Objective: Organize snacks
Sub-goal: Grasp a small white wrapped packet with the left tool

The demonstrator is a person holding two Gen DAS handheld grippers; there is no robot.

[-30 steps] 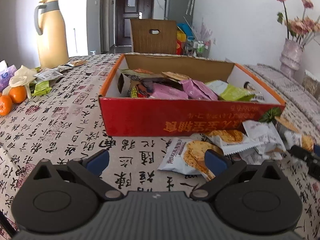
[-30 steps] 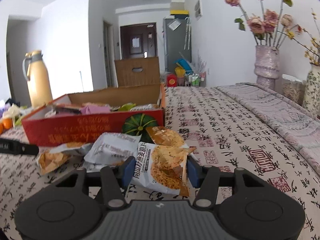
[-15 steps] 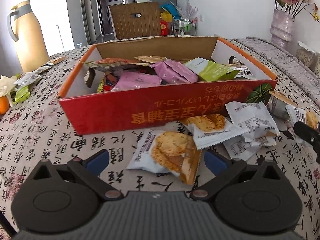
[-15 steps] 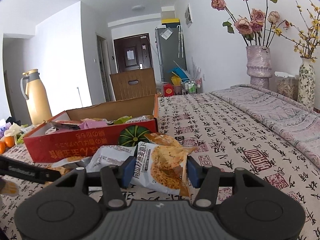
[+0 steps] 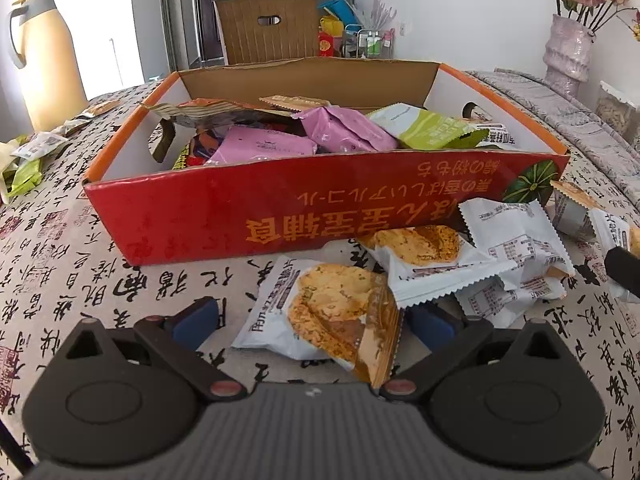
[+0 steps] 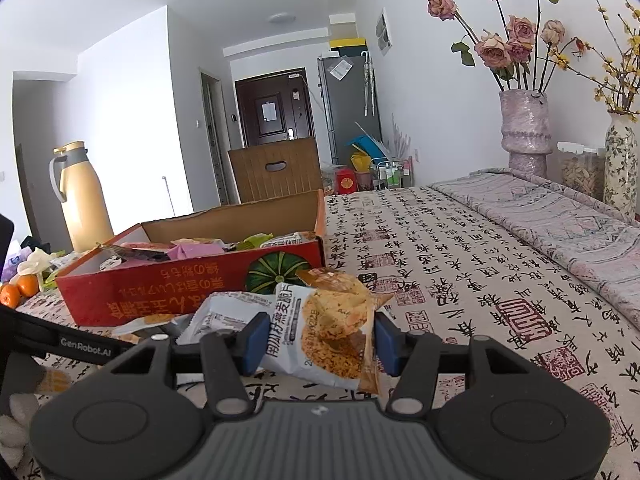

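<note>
A red cardboard box (image 5: 248,208) holds several snack packets, pink and green among them; it also shows in the right wrist view (image 6: 160,280). Several white oat-crisp packets (image 5: 460,256) lie on the table in front of it. My left gripper (image 5: 316,320) is open, its blue pads either side of one white packet (image 5: 324,312) lying on the cloth. My right gripper (image 6: 318,340) is shut on another white oat-crisp packet (image 6: 332,332) and holds it above the table, right of the box.
A yellow thermos (image 5: 44,52), oranges (image 6: 18,290) and loose wrappers (image 5: 28,160) sit at the table's left. Vases with roses (image 6: 524,128) stand at the right edge. A brown chair (image 5: 268,28) stands behind the box. The tablecloth (image 6: 460,264) spreads to the right.
My left gripper has moved forward and down until the white packet lies between its open pads. My right gripper has lifted its held packet higher above the table.
</note>
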